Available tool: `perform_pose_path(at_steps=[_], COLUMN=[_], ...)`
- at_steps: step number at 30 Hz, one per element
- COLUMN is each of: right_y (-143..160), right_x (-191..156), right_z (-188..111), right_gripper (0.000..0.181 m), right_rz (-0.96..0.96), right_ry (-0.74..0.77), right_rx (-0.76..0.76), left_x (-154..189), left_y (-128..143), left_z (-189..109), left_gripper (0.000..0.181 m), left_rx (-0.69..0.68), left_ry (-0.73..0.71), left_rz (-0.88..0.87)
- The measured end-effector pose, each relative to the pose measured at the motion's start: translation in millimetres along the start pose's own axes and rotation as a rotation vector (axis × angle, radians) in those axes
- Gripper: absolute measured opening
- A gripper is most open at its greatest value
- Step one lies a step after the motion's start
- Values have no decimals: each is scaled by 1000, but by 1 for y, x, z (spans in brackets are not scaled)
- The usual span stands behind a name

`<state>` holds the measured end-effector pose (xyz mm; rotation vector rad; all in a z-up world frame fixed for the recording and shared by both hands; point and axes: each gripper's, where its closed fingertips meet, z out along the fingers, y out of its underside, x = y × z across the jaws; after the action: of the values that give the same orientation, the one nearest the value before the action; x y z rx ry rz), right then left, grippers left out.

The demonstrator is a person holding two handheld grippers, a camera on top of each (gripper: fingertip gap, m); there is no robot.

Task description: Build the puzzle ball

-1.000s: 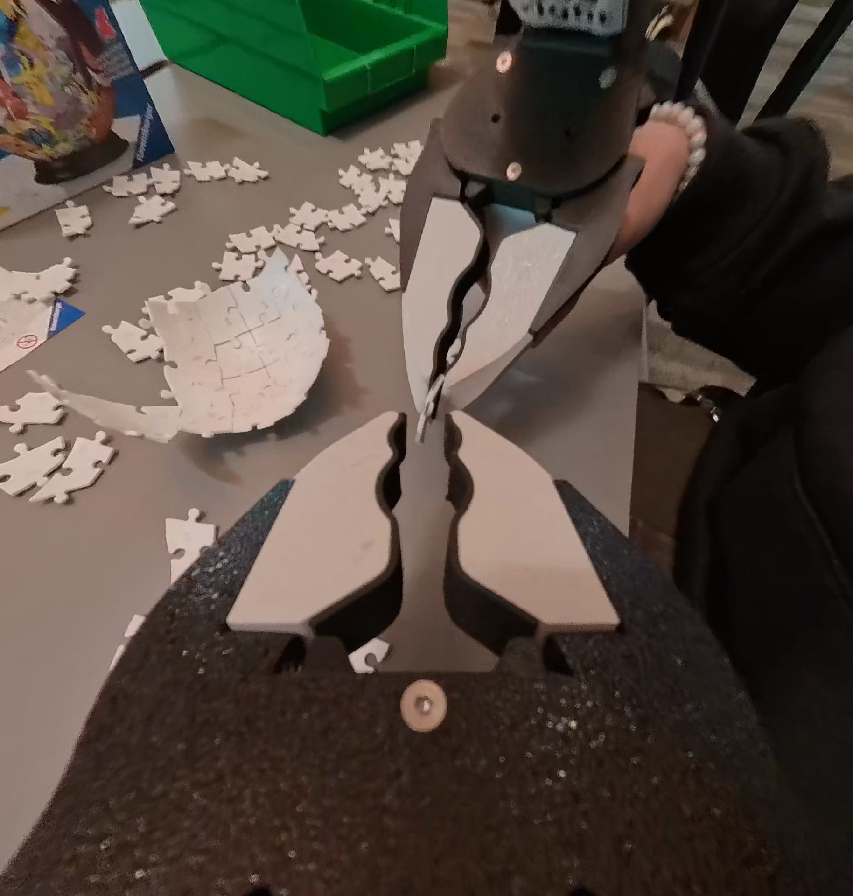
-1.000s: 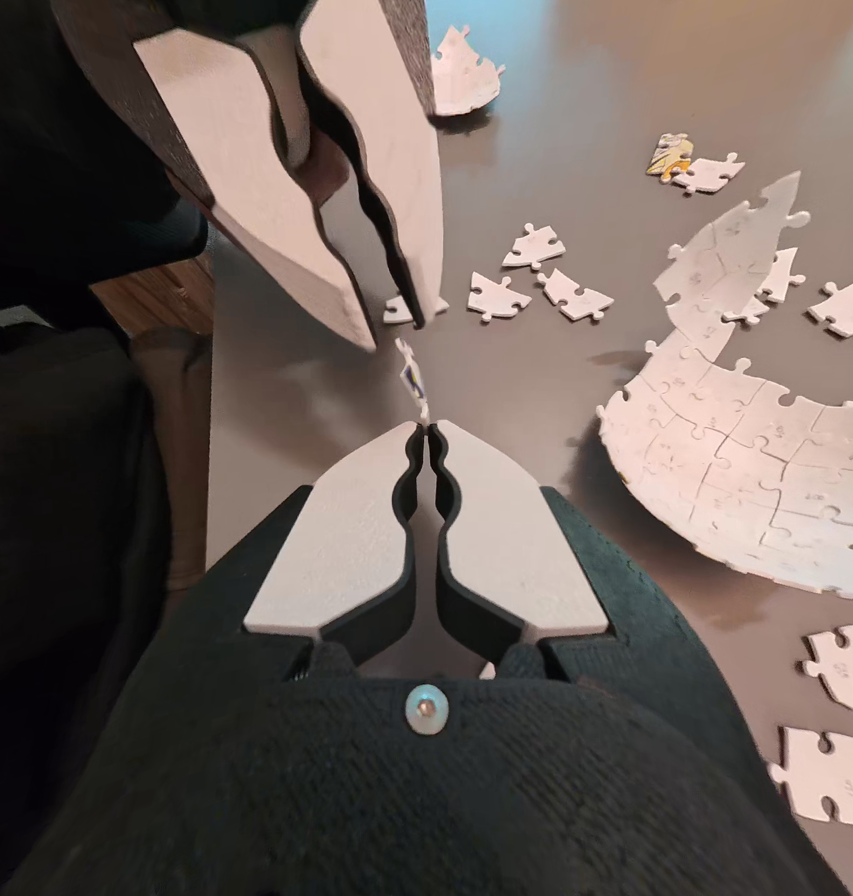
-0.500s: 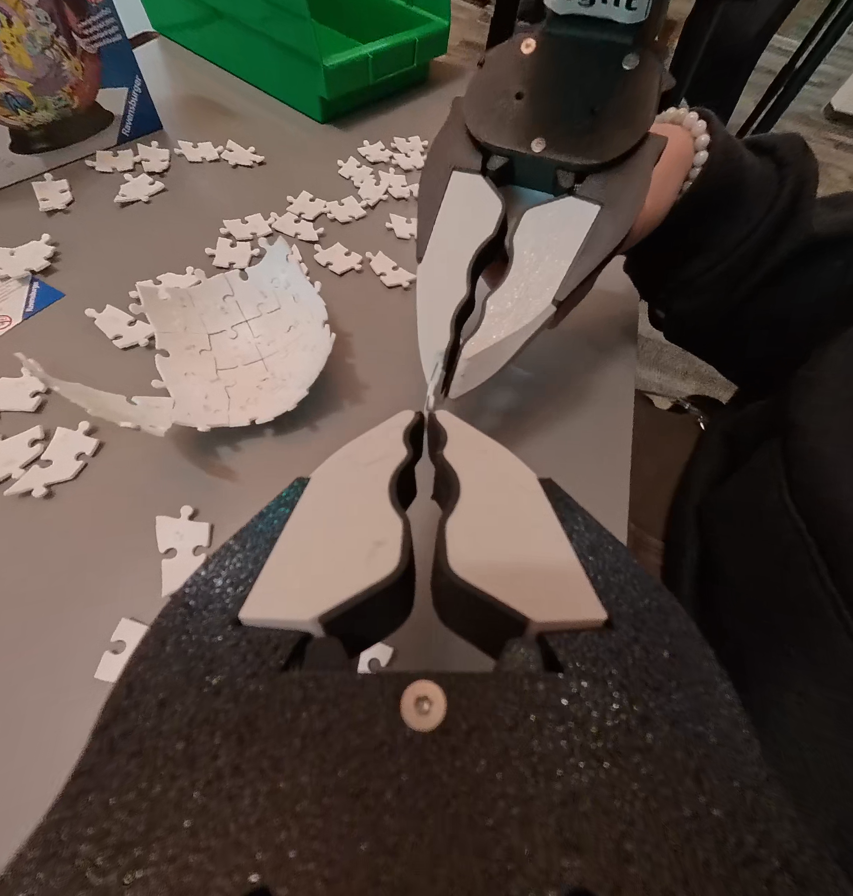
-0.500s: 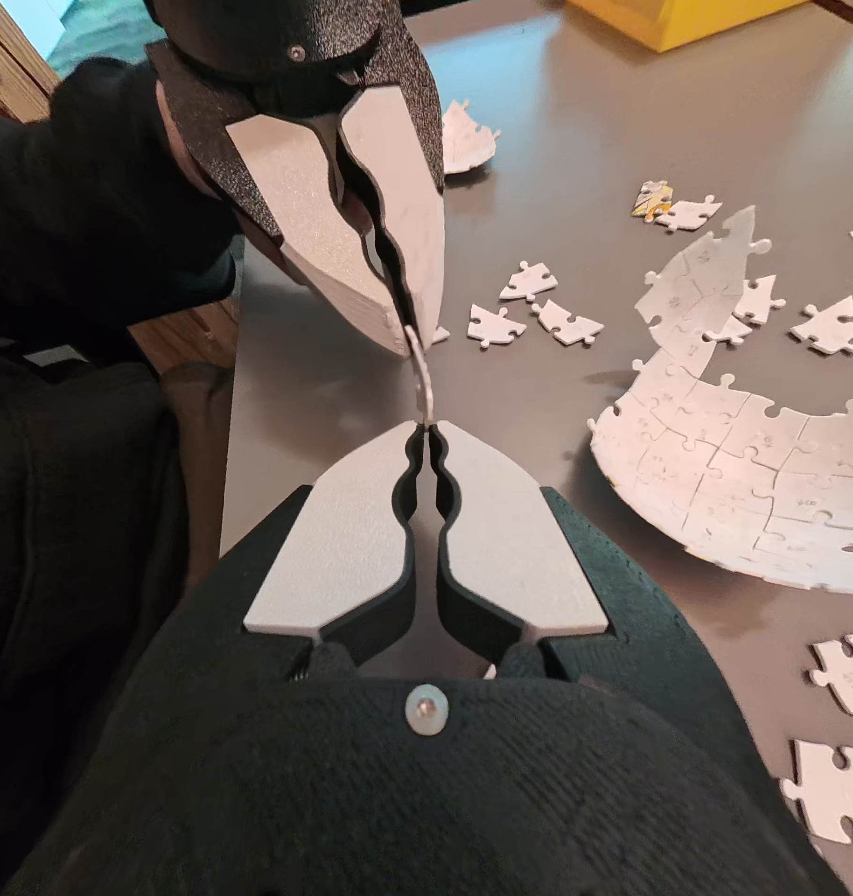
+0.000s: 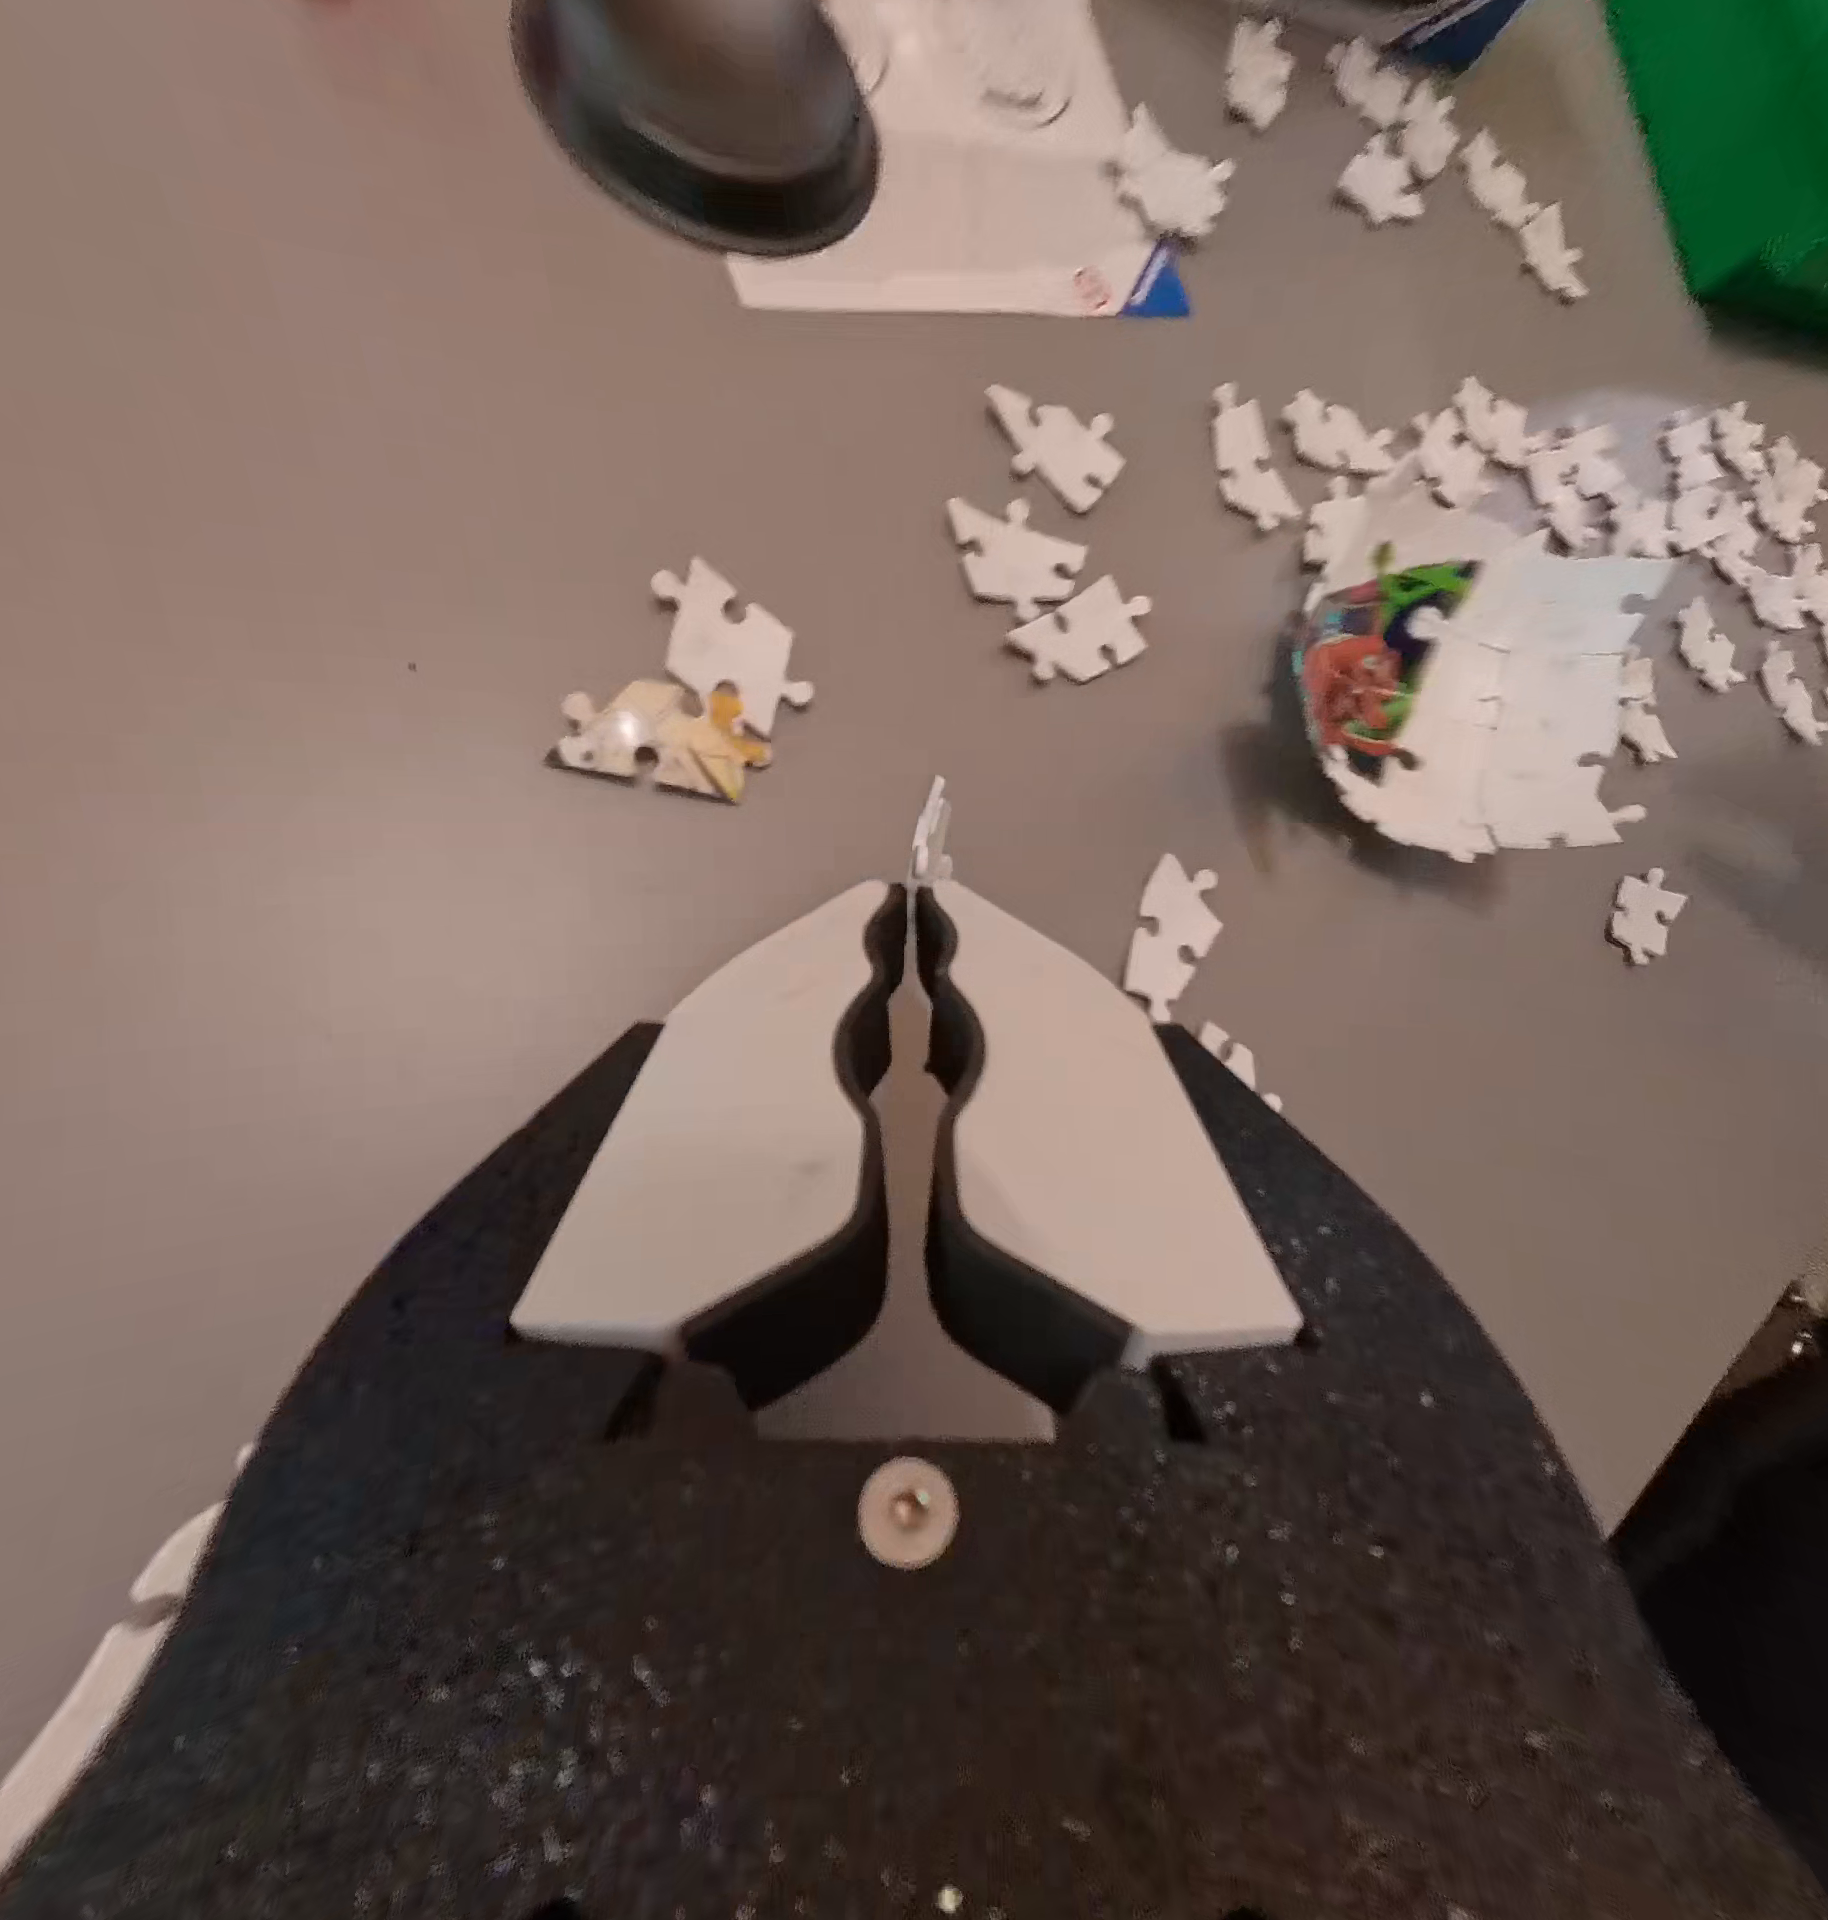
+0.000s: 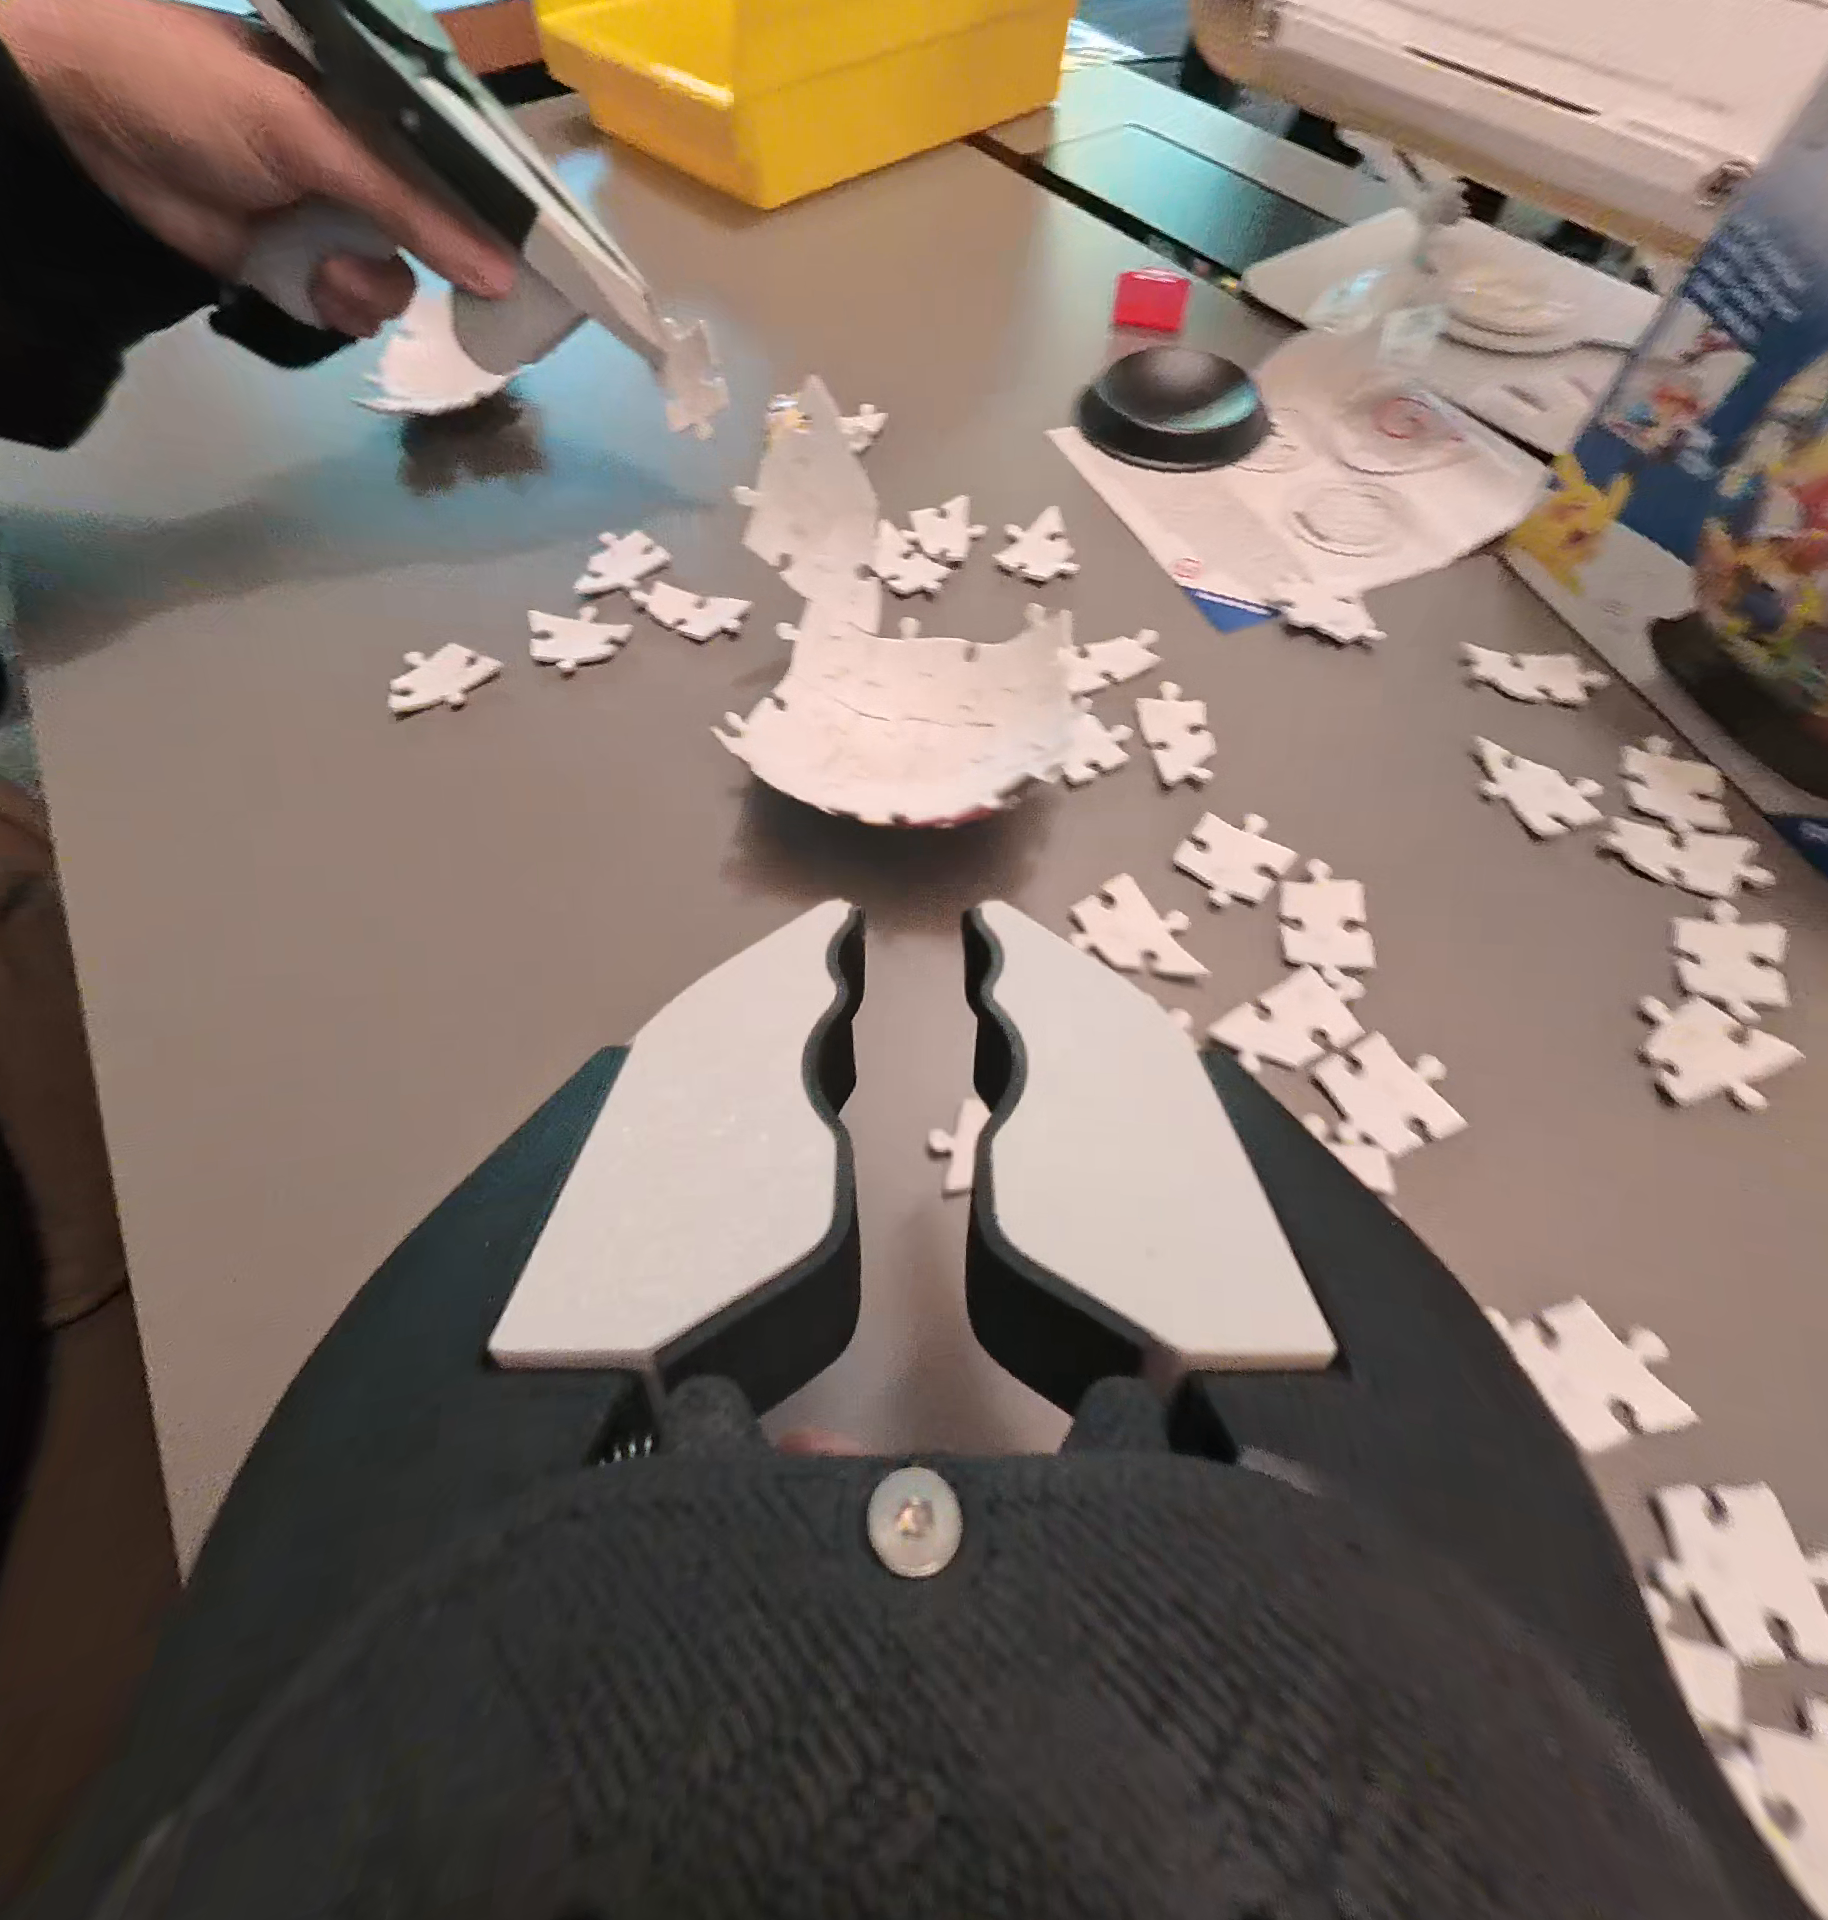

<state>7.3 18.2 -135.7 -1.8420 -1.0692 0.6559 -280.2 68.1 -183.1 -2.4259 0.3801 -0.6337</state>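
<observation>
My left gripper is shut on a small white puzzle piece, held edge-on above the grey table. It also shows at the upper left of the right wrist view, in a person's hand, with the piece hanging from its tip. My right gripper is open and empty, low over the table just short of the partly built ball shell. That curved shell lies white side up and shows at the right of the left wrist view, with some printed colour.
Loose white pieces lie scattered on the right. Two joined pieces lie ahead of the left gripper. A black stand, instruction sheet, puzzle box, yellow bin, green bin and a second shell fragment ring the table.
The piece passed from my right gripper to my left. The left shut on it and swung away to the left. The right opened and drew back toward the shell.
</observation>
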Motion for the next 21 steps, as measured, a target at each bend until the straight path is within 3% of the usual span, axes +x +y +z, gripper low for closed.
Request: perform_pose_path(at_steps=[12,16,21], right_y=[20,26,26], right_x=[21,23,28], right_z=[-13,-12,-11], right_gripper=[18,18,18], right_rz=[40,55,7], right_ry=[25,17,44], right_rx=[-7,-14,17], left_x=[-55,-64,-76], left_y=[11,9,0], left_z=[13,12,2], left_gripper=[3,4,21], left_rx=[-251,-269,-250], left_ry=[-201,-256,-352], left_rz=[-58,-47,-33])
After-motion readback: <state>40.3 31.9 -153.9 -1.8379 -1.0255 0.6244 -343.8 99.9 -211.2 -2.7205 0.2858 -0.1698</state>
